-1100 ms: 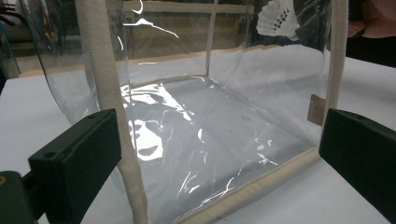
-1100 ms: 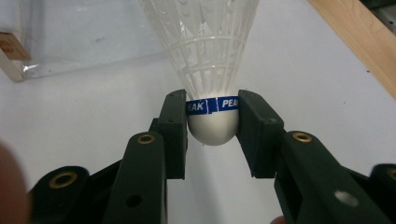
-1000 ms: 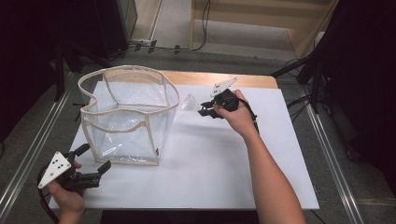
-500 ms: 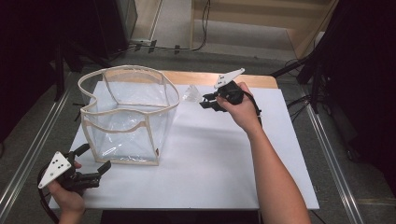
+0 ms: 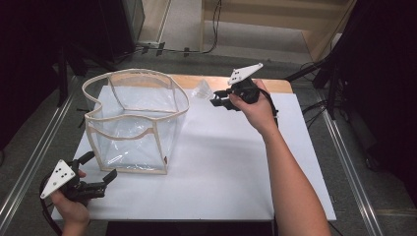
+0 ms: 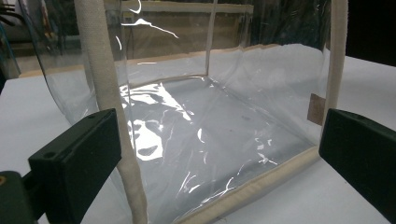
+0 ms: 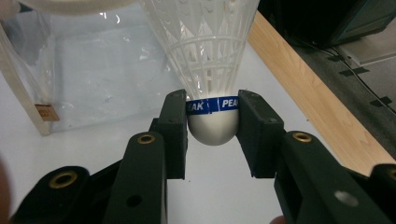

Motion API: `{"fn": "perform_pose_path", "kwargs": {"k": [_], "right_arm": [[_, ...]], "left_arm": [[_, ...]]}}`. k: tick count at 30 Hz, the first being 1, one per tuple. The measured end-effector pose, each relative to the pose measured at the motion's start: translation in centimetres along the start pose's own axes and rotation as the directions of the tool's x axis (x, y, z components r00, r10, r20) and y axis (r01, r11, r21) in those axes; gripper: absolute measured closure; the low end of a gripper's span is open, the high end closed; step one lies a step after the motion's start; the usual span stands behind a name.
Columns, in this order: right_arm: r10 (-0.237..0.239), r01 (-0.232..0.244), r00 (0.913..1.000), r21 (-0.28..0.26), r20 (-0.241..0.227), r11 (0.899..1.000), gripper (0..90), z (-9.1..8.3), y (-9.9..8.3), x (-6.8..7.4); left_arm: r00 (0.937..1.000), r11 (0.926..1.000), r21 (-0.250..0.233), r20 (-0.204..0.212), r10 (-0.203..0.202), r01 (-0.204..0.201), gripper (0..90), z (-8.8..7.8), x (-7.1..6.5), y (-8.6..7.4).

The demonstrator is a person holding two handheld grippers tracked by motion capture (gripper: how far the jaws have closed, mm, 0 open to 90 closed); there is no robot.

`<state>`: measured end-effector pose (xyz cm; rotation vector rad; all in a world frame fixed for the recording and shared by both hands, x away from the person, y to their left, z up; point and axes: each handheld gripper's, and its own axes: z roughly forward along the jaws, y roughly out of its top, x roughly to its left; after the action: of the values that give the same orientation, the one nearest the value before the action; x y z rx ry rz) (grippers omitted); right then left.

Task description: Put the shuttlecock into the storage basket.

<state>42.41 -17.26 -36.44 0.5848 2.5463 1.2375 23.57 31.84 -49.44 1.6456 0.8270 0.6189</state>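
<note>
A white plastic shuttlecock (image 7: 210,70) with a blue band round its cork is clamped by the head between the jaws of my right gripper (image 7: 212,122). In the high view that gripper (image 5: 219,102) is lifted above the far side of the table, the shuttlecock (image 5: 201,91) pointing left toward a clear plastic bag (image 5: 137,123) with cream trim that stands upright with its mouth up. My left gripper (image 5: 96,169) rests at the near left corner, open, just in front of the bag's lower edge (image 6: 243,196), with nothing between its fingers.
A white sheet (image 5: 221,167) covers the wooden table (image 5: 275,84). Metal rails run along both sides of the table, and cables lie on the floor behind it. The person's right forearm crosses the right half of the sheet.
My right gripper has risen with the shuttlecock and shifted slightly toward the far edge. The left gripper and the bag have stayed put.
</note>
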Motion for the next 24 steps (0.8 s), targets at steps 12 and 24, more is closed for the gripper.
{"fn": "perform_pose_path", "kwargs": {"k": [12, 24], "right_arm": [[-0.013, 0.013, 0.9999, -0.030, 0.008, 0.999, 62.4, -0.7, 1.7, 0.3], [-0.030, 0.030, 0.9995, -0.059, -0.012, 0.998, 62.4, -0.2, 4.0, 1.1]], "left_arm": [[1.0000, 1.0000, 0.000, 0.001, 0.002, -0.002, 0.0, 0.0, 0.0, 0.0], [1.0000, 1.0000, -0.002, 0.001, 0.002, -0.002, 0.0, 0.0, 0.0, 0.0]]}}
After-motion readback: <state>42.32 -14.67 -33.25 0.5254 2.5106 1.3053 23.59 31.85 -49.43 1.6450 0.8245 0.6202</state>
